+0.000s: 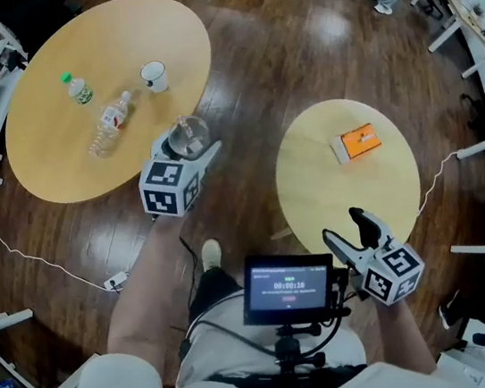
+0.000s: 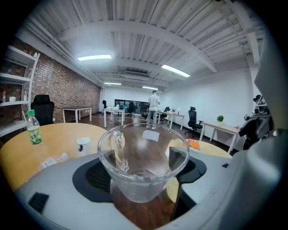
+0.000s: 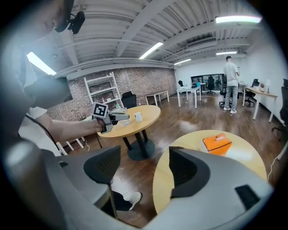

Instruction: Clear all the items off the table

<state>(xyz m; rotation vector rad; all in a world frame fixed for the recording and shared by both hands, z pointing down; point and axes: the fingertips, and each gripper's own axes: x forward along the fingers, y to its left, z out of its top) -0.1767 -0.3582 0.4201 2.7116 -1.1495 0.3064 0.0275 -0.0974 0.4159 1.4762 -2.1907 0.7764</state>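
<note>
One slip is my worry — the glass mug (image 2: 143, 157) has smooth walls, and a fast swing above the wooden floor (image 1: 278, 66) may let it slide out and break. My right gripper (image 3: 139, 173), over the small table's (image 1: 315, 196) near edge, stands parted, empty. My left gripper (image 1: 191, 151), at the big table's (image 1: 57, 162) near edge, grips the mug — jaws partly apart around it.

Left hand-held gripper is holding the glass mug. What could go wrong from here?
1. The left hand-held gripper clamps the glass mug by its smooth tapered wall; it could slip and would likely shatter on the wood floor.
2. The clear bottle lies on its side on the big table; a bump may roll it off.
</note>
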